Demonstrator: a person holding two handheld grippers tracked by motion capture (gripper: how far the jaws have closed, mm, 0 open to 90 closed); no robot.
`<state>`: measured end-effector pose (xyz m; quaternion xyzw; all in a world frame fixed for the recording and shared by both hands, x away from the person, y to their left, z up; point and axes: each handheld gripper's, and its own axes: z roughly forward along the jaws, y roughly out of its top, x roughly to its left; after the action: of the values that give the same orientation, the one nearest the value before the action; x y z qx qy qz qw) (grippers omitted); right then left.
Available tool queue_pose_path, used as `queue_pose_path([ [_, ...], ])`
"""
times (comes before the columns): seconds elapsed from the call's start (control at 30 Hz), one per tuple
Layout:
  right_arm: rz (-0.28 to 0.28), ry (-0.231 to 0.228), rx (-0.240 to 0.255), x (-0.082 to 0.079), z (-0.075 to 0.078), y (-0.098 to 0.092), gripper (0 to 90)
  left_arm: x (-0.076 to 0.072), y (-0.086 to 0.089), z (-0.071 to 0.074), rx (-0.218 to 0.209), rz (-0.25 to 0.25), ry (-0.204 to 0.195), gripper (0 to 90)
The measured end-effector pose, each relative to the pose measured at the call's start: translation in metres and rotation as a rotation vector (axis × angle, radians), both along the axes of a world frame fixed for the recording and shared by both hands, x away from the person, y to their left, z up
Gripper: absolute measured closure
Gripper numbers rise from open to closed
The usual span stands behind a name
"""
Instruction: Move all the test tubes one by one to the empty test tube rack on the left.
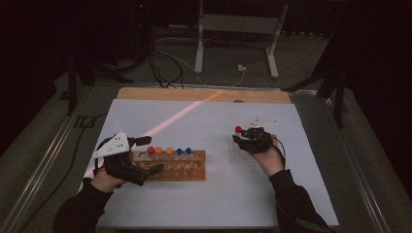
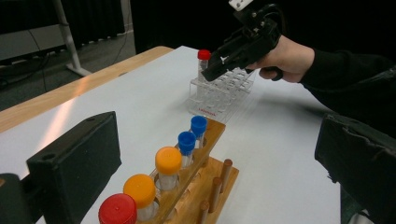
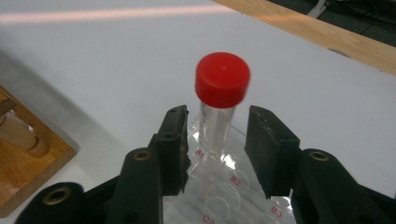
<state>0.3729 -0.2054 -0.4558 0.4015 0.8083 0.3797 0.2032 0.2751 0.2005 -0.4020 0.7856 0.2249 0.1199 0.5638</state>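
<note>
My right claw [image 3: 217, 140] is at the clear rack [image 1: 236, 154], jaws either side of the red-capped tube [image 3: 219, 100]. The tube stands upright in a far corner hole of that rack, cap above the jaw tips. From the right gripper view there's a gap between each pad and the glass, so it's released, not clamped, with the tube sitting between the jaws but nearer my left-hand pad [image 3: 173, 144].

My left claw [image 1: 127, 158] is spread wide, hovering at the left end of the wooden rack [image 1: 187, 171], holding nothing. That rack carries a row of capped tubes: red [image 2: 117, 210], two orange [image 2: 140, 190], two blue [image 2: 187, 141].

Step in hand, I judge: grip the red-capped tube.

To do it well:
- Centre first. Shift a bit so the glass sits midway between the pads, else one pad hits first and tips the tube in its hole.
- Grip the glass just below the cap, not the cap itself.
- Keep the jaws level with the table so the tube stays vertical.
- Close gently. Thin clear wall, light plastic rack that may slide or lift.
- If lifting, go straight up until clear of the hole.
</note>
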Motion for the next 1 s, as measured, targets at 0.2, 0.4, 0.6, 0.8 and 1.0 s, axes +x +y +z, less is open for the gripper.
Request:
queue_pose_path([
  [0.2, -0.014, -0.001, 0.008, 0.002, -0.002, 0.004, 74.6, 0.0, 0.0, 0.0, 0.001, -0.002, 0.002, 1.1],
  [0.4, -0.012, -0.031, 0.023, -0.004, 0.01, 0.001, 75.2, 0.0, 0.0, 0.0, 0.0, -0.005, 0.001, 1.1],
  [0.6, -0.003, -0.106, 0.039, -0.016, 0.036, -0.006, 75.2, -0.001, -0.001, 0.001, 0.006, -0.007, 0.002, 1.2],
  [0.8, 0.018, -0.167, 0.079, -0.031, 0.058, -0.011, 75.2, -0.002, -0.004, 0.001, 0.008, -0.008, 0.003, 1.2],
  [1.0, 0.089, -0.182, 0.055, -0.048, 0.064, 0.0, 75.2, -0.005, -0.01, 0.002, 0.021, -0.034, 0.002, 1.2],
])
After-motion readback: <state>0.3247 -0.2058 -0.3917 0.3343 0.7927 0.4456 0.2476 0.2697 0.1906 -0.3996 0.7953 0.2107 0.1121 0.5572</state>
